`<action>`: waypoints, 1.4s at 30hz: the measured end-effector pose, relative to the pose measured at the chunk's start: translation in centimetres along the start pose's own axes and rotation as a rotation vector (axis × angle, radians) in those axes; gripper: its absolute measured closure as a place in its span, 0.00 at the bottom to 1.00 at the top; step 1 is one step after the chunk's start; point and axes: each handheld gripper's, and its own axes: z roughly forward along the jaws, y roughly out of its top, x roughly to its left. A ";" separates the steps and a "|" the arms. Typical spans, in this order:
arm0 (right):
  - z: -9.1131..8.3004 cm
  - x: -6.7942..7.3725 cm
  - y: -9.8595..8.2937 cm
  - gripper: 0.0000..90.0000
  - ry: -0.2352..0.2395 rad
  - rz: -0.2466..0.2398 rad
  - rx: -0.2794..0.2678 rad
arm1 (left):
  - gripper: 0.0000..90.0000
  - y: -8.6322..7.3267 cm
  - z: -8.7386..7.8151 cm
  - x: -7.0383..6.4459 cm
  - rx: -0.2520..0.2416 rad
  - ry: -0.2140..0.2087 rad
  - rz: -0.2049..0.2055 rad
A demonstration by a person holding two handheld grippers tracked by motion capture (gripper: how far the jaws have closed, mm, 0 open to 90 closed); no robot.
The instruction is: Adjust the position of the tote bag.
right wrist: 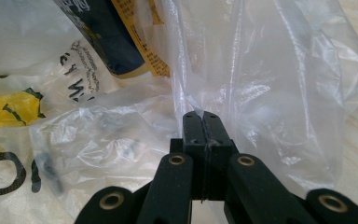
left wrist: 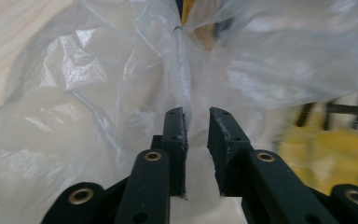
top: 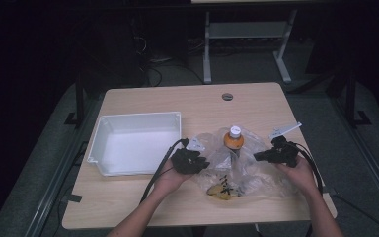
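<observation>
Surface (top: 143,202): a light wooden top in the middle of the high view, dark floor all round it.
Tray (top: 98,136): white, left of centre, sitting flat with nothing visible inside.
Bag (top: 256,170): clear crinkled plastic, lower centre of the high view, spread on the surface between the two hands; seen close up in the left gripper view (left wrist: 98,93) and the right gripper view (right wrist: 279,70).
Bottle (top: 234,140): orange with a white cap, standing upright at the middle of the bag; I cannot tell whether it is inside the plastic or behind it. In the right gripper view a dark and yellow printed label (right wrist: 121,37) shows through the plastic at upper left.
Yellow item (top: 220,191): low in the bag near the front edge, with black markings; it appears blurred at the right of the left gripper view (left wrist: 326,149).
Left gripper (top: 200,163): at the bag's left edge, held in the left hand (top: 170,174). In its own view (left wrist: 196,116) the jaws stand slightly parted with a fold of bag running up between them; not pinching it.
Right gripper (top: 259,157): at the bag's right side, held in the right hand (top: 296,173). In its own view (right wrist: 202,116) the jaws are pressed together, clamping a pleat of the bag that rises from the tips.
Tag (top: 284,129): a pale strip lying on the surface just above the right gripper.
</observation>
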 end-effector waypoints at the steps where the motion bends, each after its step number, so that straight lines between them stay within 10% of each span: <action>1: 0.0 0.1 0.0 1.00 -0.001 -0.002 -0.004 | 0.83 0.1 -0.4 0.0 -0.003 -0.004 -0.002; 24: -0.1 0.9 0.3 1.00 -0.030 -0.031 -0.024 | 0.68 5.5 -6.3 -2.6 -0.145 -0.163 0.097; 34: -0.1 0.9 0.3 1.00 -0.037 -0.038 -0.029 | 0.55 6.7 -4.2 -3.1 -0.138 -0.158 0.113; 42: 0.0 0.9 0.3 1.00 -0.034 -0.041 -0.023 | 0.88 5.2 -1.0 -2.7 -0.054 -0.115 0.109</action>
